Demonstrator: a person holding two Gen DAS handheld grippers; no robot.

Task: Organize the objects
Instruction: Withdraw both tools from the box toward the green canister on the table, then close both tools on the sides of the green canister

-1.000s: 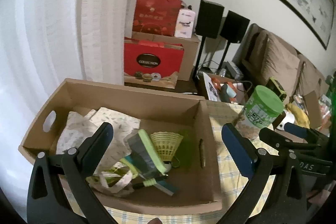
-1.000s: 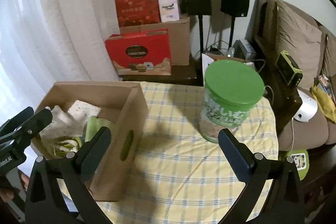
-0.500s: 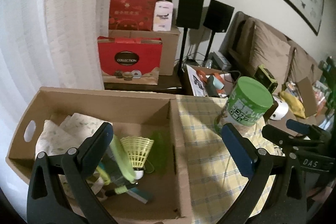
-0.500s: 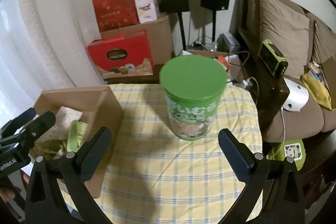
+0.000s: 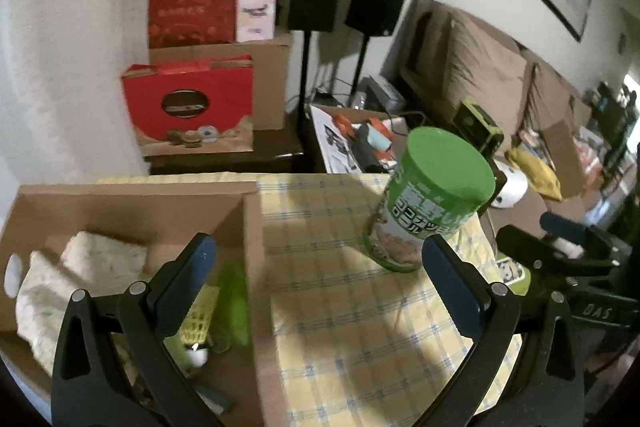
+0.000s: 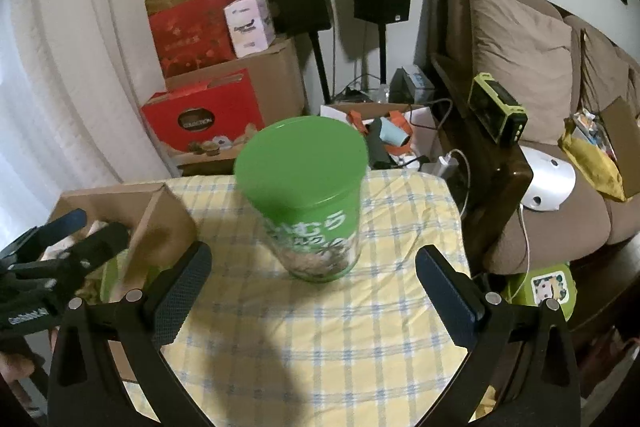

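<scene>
On the table, a yellow checked cloth [image 6: 320, 327] covers the top, and an open cardboard box [image 5: 132, 195] sits along its left side. Inside the box lie folded pale fabric [image 5: 76, 271] and, nearer the inner wall, a yellow shuttlecock [image 5: 198, 323]; other small items there are too blurred to name. A green-lidded jar [image 6: 306, 195] stands upright on the cloth, well apart from the box, toward the far right part of the table.

Both tools are held low at the near edge, pointing forward over the table. The right gripper [image 6: 312, 279] faces the jar squarely, its jaws spread wide with the jar centred in the gap just beyond the tips, nothing touching. The left gripper [image 5: 316, 267] straddles the box's right wall, jaws equally wide and empty, one finger over the box and the other over the cloth near the jar.
</scene>
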